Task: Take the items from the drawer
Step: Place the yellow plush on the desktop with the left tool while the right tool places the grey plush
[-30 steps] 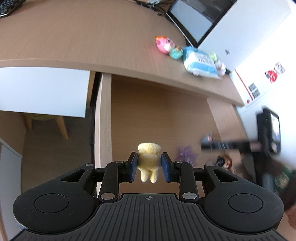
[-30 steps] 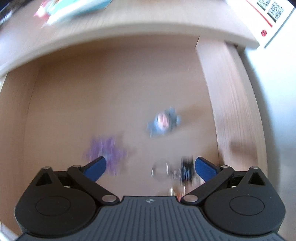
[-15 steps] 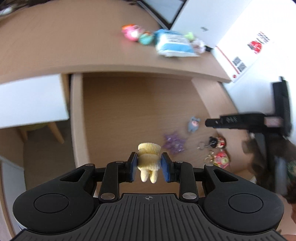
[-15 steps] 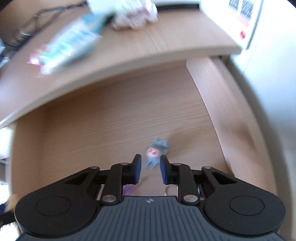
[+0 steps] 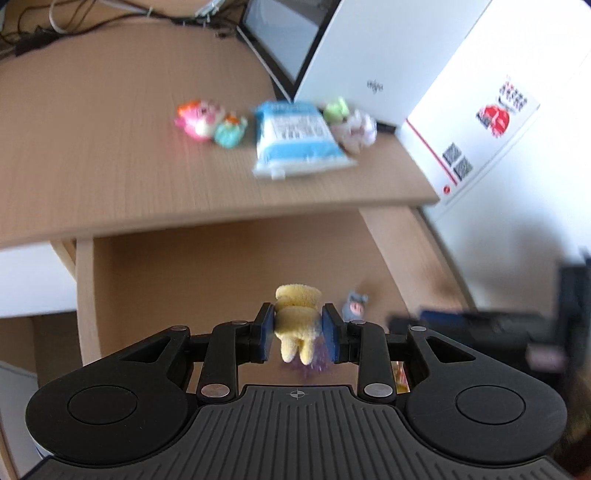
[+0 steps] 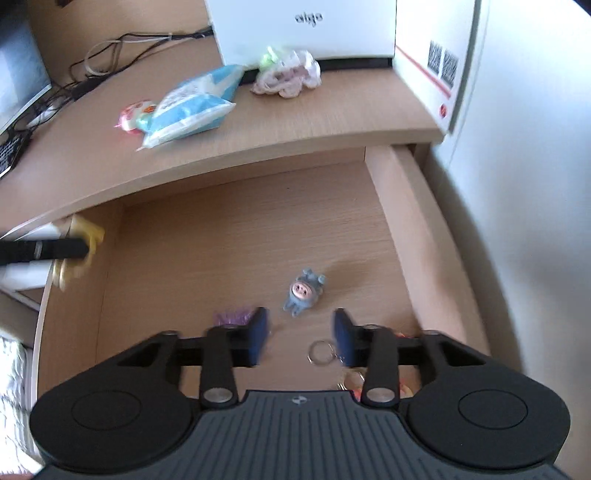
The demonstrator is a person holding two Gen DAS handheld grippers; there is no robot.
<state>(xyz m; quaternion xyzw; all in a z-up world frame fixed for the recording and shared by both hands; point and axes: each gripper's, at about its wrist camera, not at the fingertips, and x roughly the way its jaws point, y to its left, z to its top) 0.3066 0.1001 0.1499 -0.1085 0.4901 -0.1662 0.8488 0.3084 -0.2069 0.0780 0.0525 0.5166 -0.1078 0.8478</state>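
Reopened, right gripper (image 6: 300,334) hangs empty above drawer (image 6: 413,236) floor — left gripper (image 5: 297,330) clamps yellow plush (image 5: 297,325).

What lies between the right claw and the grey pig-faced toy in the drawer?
Nothing: in the right wrist view only bare drawer floor separates the open right claw from the grey toy.

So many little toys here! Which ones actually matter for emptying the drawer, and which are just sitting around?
Part of the job:
- drawer
- yellow plush toy, clamped in the left gripper
- grey doll charm, ahead of the open right gripper
- purple trinket
- key ring

Just lying about:
- blue-and-white packet on the desk
- cables
- white box
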